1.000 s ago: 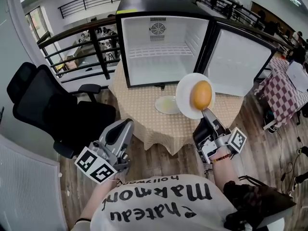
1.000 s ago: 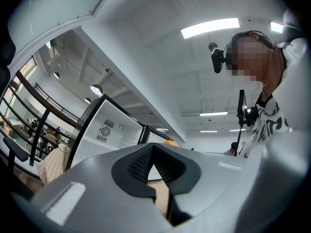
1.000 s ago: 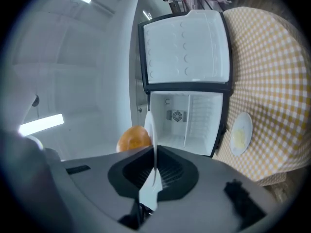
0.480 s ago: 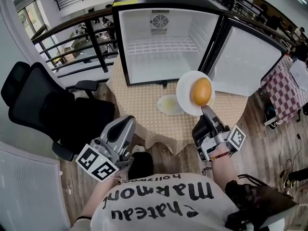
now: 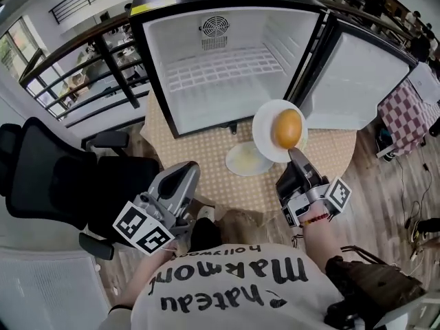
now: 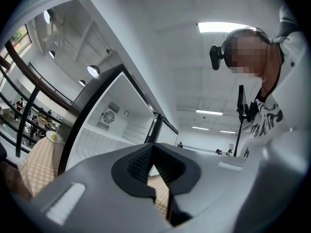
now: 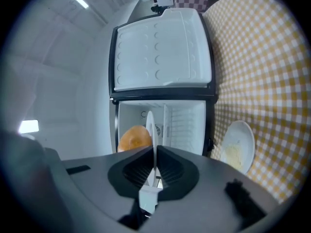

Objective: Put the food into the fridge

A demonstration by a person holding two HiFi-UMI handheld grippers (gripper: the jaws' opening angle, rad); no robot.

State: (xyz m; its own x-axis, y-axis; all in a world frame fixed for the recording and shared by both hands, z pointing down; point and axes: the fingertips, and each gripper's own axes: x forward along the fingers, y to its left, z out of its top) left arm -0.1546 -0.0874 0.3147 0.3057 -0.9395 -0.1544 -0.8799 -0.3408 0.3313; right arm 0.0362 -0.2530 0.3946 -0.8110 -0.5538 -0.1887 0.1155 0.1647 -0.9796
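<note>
**Plated Food Held Outside the Open Fridge**

The right gripper [image 5: 293, 154] is found clenched on the near rim of a white plate [image 5: 264, 130]. In the right gripper view the plate is seen edge-on between the two pads, which are pressed against it from either side. A round orange-brown food item [image 5: 288, 128] is carried on the plate, toward its right half as seen in the head view.

The plate is held above the table [image 5: 192, 157] — in front of the fridge [image 5: 165, 81] and outside its cavity, at the lower right of the opening in the head view. The fridge is observed standing on the table with its fridge door [image 5: 354, 81] swung open to the right. A wire shelf [image 5: 223, 67] is noted across the white interior, and a fan grille [image 5: 214, 27] is set in the rear wall.

A second plate [image 5: 244, 160], marked with a pale yellowish patch, is recorded lying on the checked cloth. From above it is partly overlapped by the held plate.

The left gripper [image 5: 187, 172] is held low by the table's front-left edge, well apart from both plates — its jaws are brought together at the tips with nothing between them. A black office chair [image 5: 48, 177] is noted to the left of the table.
</note>
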